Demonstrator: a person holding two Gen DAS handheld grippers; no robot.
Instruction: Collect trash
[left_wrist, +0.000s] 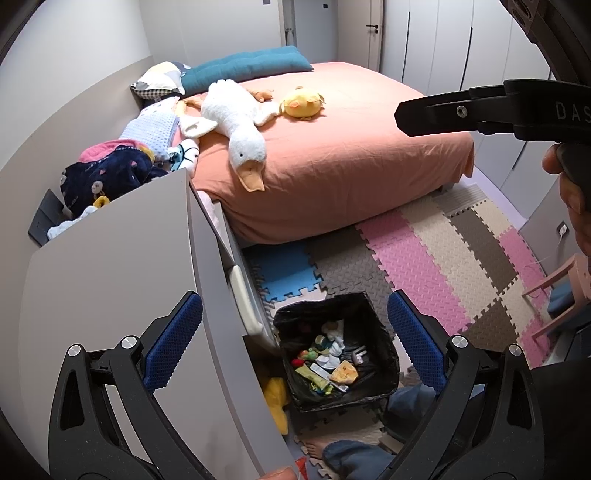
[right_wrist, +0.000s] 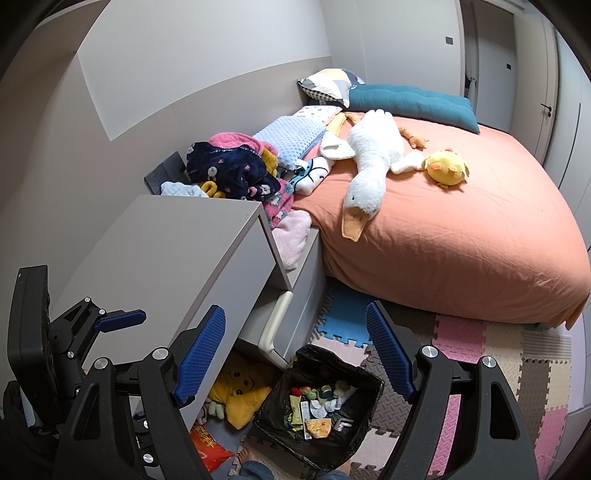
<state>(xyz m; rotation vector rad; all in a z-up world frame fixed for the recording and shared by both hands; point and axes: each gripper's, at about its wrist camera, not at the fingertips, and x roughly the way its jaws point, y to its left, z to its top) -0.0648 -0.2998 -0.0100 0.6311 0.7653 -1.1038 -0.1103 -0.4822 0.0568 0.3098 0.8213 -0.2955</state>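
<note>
Both grippers held over lined bin (left_wrist: 336, 354) on floor, ready for drops; left gripper (left_wrist: 295, 341) and right gripper (right_wrist: 295, 356) fingers spread, nothing pinched; red wrapper (right_wrist: 208, 448) left beside bin.

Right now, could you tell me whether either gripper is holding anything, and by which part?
Nothing is held: the left gripper and the right gripper both stand open and empty above the trash bin.

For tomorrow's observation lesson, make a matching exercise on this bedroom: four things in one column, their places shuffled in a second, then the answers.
Things
1. white goose plush
2. black-lined trash bin
3. yellow star cushion
4. teal cushion

Places
A. floor, under the grey cabinet's edge
B. head of the bed
C. foam floor mat
D. orange bedspread, beak toward the bed's edge

Pairs: 1-D, 2-C, 3-A, 4-B
</note>
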